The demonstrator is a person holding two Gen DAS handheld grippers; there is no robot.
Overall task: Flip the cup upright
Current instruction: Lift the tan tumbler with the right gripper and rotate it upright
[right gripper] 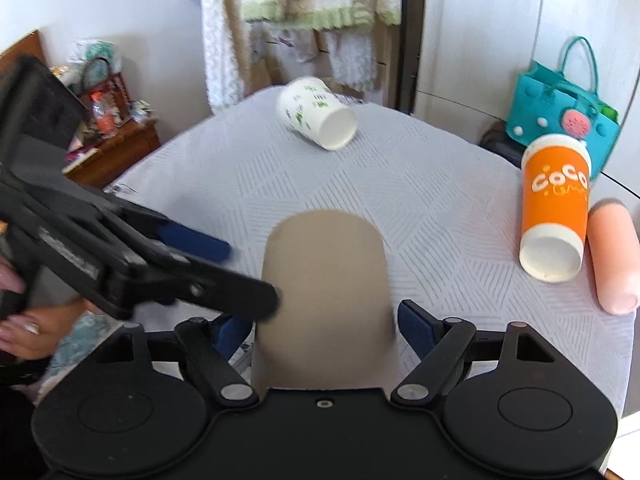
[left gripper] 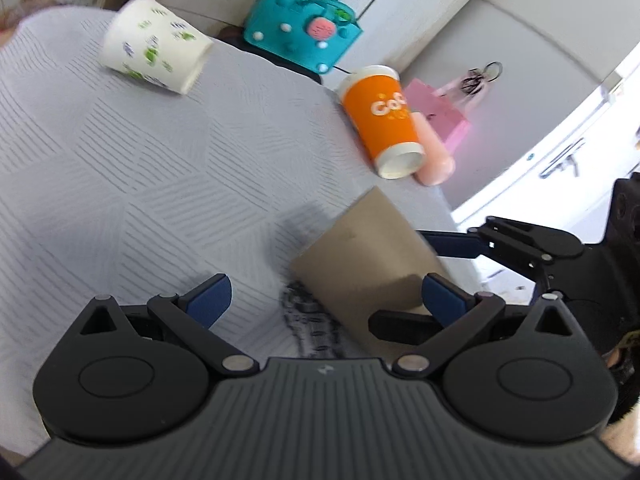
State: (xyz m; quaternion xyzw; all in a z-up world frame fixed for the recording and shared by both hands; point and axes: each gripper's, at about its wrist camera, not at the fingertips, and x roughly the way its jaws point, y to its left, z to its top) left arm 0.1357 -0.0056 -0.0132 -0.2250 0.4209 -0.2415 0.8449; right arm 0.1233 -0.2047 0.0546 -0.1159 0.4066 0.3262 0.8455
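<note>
A plain brown paper cup [right gripper: 326, 292] lies on its side on the grey patterned tablecloth [right gripper: 420, 208], its closed base pointing away from my right gripper [right gripper: 326, 328]. The right gripper's blue pads [right gripper: 414, 326] flank the cup at its near end, close on both sides; a firm grip cannot be told. In the left wrist view the same cup [left gripper: 360, 248] lies just right of my left gripper [left gripper: 326, 300], which is open and empty. The right gripper's fingers [left gripper: 452, 246] show at that cup. The left gripper [right gripper: 224, 264] reaches in from the left beside the cup.
A white cup with green print [right gripper: 316, 114] lies on its side at the far middle. An orange "Coco" cup [right gripper: 554, 208] and a peach cylinder [right gripper: 612, 252] lie at the right edge. A teal handbag [right gripper: 560, 112] stands beyond. A pink bag [left gripper: 440, 110] lies off the table.
</note>
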